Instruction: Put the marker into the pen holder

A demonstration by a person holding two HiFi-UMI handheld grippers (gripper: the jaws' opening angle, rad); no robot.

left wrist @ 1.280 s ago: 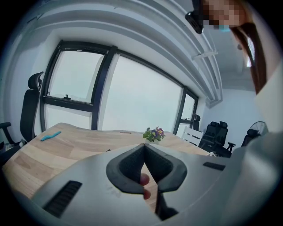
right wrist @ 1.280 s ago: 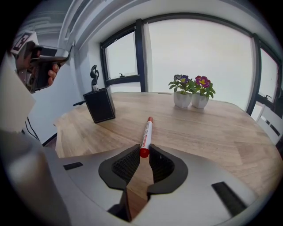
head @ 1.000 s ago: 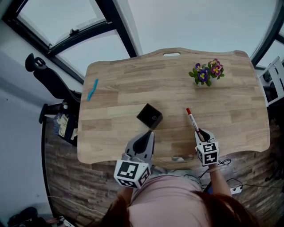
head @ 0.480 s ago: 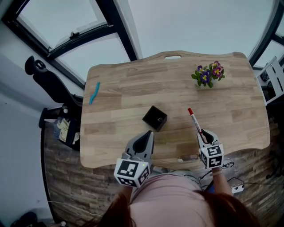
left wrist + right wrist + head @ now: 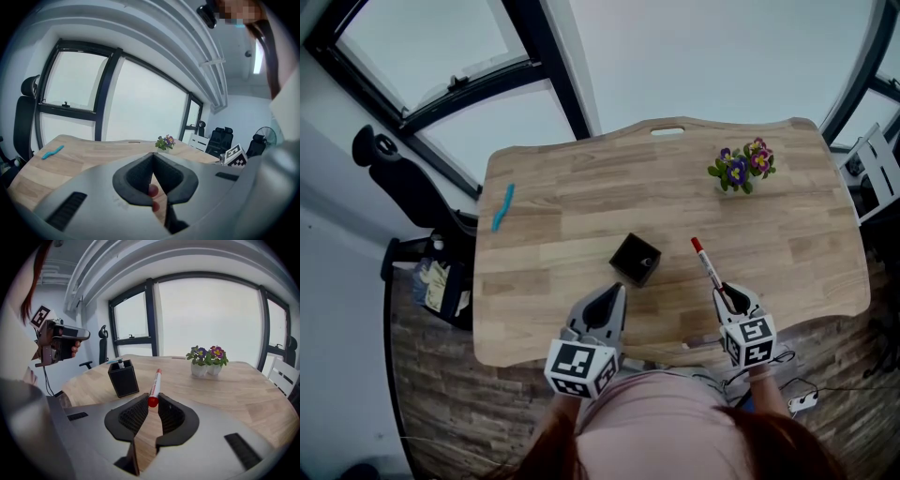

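A white marker [image 5: 705, 264] [image 5: 155, 384] with red ends sticks forward out of my right gripper [image 5: 722, 289] [image 5: 150, 402], which is shut on its near end above the table's front edge. The black square pen holder [image 5: 636, 259] [image 5: 123, 377] stands on the wooden table [image 5: 581, 202], left of the marker tip, with a pen inside it. My left gripper [image 5: 615, 290] [image 5: 153, 154] hovers near the front edge, just short of the holder, its jaws shut with nothing between them.
A small pot of purple and yellow flowers [image 5: 741, 166] [image 5: 206, 360] stands at the back right. A blue pen [image 5: 502, 206] [image 5: 52, 152] lies at the table's left. A black office chair [image 5: 403, 173] stands left of the table, windows behind.
The right gripper has lifted the marker higher and carried it a little toward the holder. The left gripper has drifted slightly. The camera view has shifted.
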